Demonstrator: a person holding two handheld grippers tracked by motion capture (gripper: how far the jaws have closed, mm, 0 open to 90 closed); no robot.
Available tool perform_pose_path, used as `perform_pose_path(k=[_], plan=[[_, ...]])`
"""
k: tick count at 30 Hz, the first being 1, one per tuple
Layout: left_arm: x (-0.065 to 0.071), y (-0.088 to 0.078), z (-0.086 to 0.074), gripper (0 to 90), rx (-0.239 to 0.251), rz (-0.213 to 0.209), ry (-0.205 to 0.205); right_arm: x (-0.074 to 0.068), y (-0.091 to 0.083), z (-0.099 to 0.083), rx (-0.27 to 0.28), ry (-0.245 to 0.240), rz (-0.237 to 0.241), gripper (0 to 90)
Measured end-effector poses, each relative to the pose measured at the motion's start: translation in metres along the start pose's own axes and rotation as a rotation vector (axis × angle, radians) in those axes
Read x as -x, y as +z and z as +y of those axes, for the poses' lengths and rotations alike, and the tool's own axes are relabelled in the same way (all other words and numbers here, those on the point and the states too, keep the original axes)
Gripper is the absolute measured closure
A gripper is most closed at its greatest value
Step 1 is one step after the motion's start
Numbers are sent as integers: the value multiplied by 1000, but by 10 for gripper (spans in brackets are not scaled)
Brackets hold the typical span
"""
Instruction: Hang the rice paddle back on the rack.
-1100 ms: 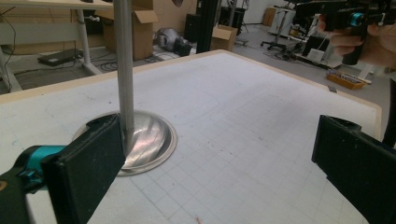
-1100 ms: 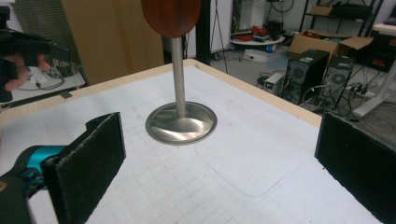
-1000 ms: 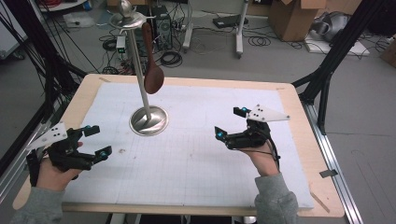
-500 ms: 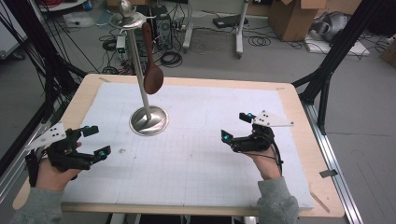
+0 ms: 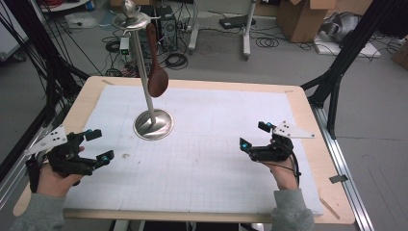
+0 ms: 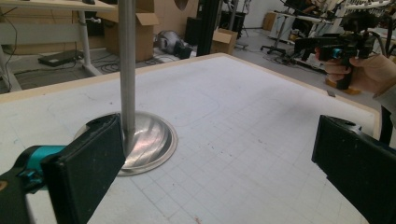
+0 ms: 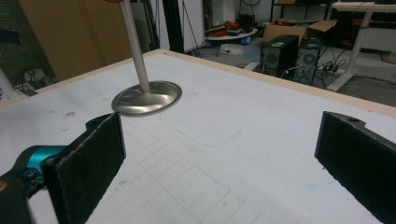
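A metal stand (image 5: 153, 126) with a round base and a tall pole rests on the white gridded mat (image 5: 207, 159), left of centre. From a hook at its top hangs a brown wooden spoon (image 5: 157, 77), bowl down. My left gripper (image 5: 100, 145) hovers open near the mat's left front, jaws wide, nothing between them. My right gripper (image 5: 253, 135) is open too, at the right front. The left gripper view has the stand's base (image 6: 149, 140) just beyond its left jaw, and the other gripper (image 6: 336, 46) farther off. In the right gripper view the base (image 7: 147, 98) lies ahead to the left.
The mat covers a wooden tabletop (image 5: 298, 101) on a black frame. Behind the table the floor carries cables, computer cases (image 5: 163, 21) and cardboard boxes (image 5: 300, 19). Black tripod legs (image 5: 337, 72) stand at the table's right and left sides.
My right gripper has drifted a little toward the person and to the right. The left gripper, the stand and the spoon are about where they were.
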State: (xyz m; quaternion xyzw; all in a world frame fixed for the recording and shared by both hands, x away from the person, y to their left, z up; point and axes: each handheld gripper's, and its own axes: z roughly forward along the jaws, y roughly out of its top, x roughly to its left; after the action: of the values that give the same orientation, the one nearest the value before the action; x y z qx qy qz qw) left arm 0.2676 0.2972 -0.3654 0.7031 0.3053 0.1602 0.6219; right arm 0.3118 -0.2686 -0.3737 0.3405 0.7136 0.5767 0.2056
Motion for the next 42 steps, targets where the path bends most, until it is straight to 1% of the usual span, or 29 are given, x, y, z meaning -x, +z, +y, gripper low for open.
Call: perform_pose_path(k=[10, 17, 20, 22, 27, 30, 32, 34, 36, 38, 42], plan=[[-1, -2, 0, 31, 4, 4, 0, 8, -14, -7, 12, 15, -25, 6], [-2, -5, 0, 31, 7, 13, 0, 14, -22, -14, 0, 39, -31, 6], [-2, -7, 1, 31, 10, 18, 2, 17, -27, -14, 16, 37, -40, 6], [-3, -8, 1, 31, 12, 21, 2, 18, -31, -14, 17, 52, -45, 6], [-4, -10, 1, 32, 17, 32, 3, 20, -41, -15, 20, 55, -59, 6], [-5, -12, 1, 31, 16, 40, 6, 20, -47, -13, 24, 46, -64, 6], [-6, -12, 1, 31, 17, 45, 5, 20, -51, -11, 12, 42, -65, 6], [-7, -13, 1, 31, 17, 49, 4, 19, -56, -9, -4, 27, -62, 6], [-7, -14, 1, 32, 19, 50, 7, 19, -62, -7, -8, 18, -48, 6], [-7, -14, 2, 31, 23, 51, 6, 18, -68, -5, -4, 18, -29, 6], [-6, -13, 2, 31, 21, 51, 9, 17, -77, -1, 26, 27, 10, 6]])
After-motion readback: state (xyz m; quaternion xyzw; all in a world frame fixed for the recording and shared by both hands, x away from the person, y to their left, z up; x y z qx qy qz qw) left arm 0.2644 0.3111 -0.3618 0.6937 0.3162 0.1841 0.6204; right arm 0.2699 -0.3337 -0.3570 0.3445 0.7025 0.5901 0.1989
